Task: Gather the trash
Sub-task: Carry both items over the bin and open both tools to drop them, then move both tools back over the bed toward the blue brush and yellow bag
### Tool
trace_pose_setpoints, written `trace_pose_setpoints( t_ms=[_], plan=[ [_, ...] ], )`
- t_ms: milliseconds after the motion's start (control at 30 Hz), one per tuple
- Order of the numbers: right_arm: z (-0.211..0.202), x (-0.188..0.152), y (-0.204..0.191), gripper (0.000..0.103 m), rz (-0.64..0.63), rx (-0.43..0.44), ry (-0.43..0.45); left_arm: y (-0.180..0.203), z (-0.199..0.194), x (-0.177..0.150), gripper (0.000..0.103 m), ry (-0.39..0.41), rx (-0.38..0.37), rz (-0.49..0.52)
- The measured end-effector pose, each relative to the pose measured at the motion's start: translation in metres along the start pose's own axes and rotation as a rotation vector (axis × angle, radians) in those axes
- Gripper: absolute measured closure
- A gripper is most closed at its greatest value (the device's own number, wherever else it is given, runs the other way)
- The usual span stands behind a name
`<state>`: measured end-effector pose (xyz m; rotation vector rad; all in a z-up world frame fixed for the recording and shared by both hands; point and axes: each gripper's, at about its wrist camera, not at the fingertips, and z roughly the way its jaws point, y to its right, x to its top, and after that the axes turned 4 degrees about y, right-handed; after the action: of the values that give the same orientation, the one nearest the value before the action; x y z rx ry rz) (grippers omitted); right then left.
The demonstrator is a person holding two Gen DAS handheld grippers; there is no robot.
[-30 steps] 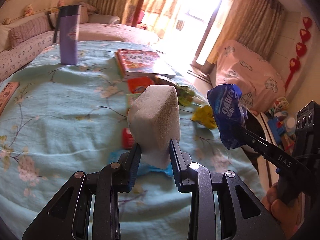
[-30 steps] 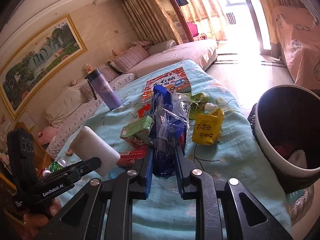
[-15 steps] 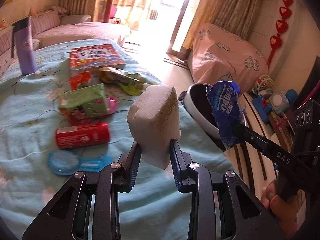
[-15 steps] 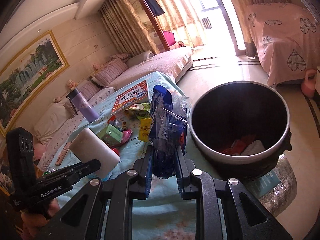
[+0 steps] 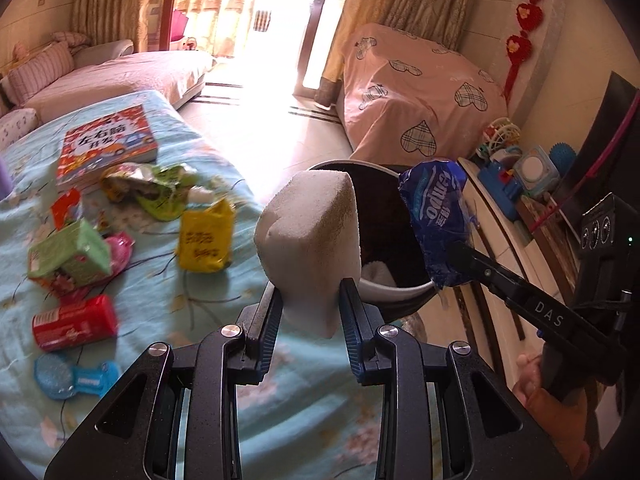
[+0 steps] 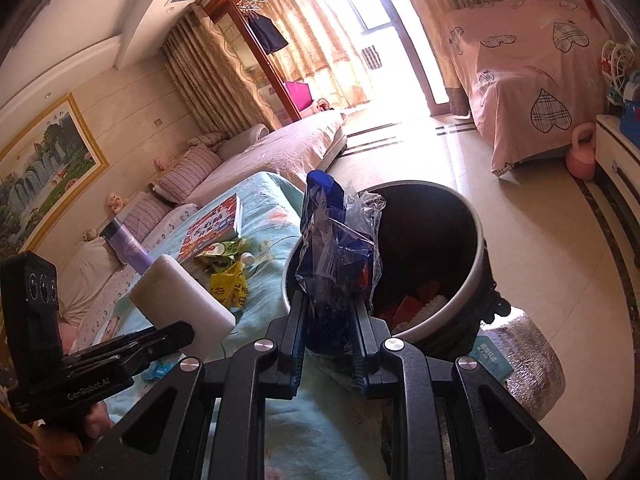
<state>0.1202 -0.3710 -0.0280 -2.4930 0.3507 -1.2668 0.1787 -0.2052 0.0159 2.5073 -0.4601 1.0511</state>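
My left gripper (image 5: 311,304) is shut on a white foam block (image 5: 308,240), held above the table's right edge; the same white foam block (image 6: 180,294) shows at the left of the right wrist view. My right gripper (image 6: 330,320) is shut on a crumpled blue plastic wrapper (image 6: 338,256), also seen as the blue wrapper (image 5: 436,216) in the left wrist view. A dark trash bin with a white rim (image 6: 476,272) stands on the floor just beyond both grippers, with some trash inside; the bin's rim (image 5: 394,290) shows behind the foam.
On the light blue floral tablecloth (image 5: 160,288) lie a yellow packet (image 5: 204,236), a green carton (image 5: 70,256), a red tube (image 5: 74,322), green wrappers (image 5: 156,184), a blue plastic piece (image 5: 72,374) and a book (image 5: 106,142). A purple bottle (image 6: 126,250) stands further back.
Both grippers have swung right with their loads, from over the table's middle to its right edge. The trash bin has come into view right in front of them.
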Motion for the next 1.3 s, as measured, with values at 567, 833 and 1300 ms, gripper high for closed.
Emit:
trace_pose_setpoints(
  t_ms=[567, 833, 1300],
  plan=[
    [0.019, 0.029, 0.038, 0.08, 0.008, -0.032, -0.015, 0.036, 0.059, 0.032, 0.074, -0.063, -0.036, 0.038],
    [0.038, 0.033, 0.043, 0.078, 0.0, -0.041, -0.049, 0.04, 0.078, 0.034, 0.067, -0.098, -0.039, 0.051],
    [0.034, 0.025, 0.054, 0.034, 0.066, -0.014, -0.055, 0.009, 0.05, 0.006, 0.039, -0.085, -0.008, -0.021]
  ],
)
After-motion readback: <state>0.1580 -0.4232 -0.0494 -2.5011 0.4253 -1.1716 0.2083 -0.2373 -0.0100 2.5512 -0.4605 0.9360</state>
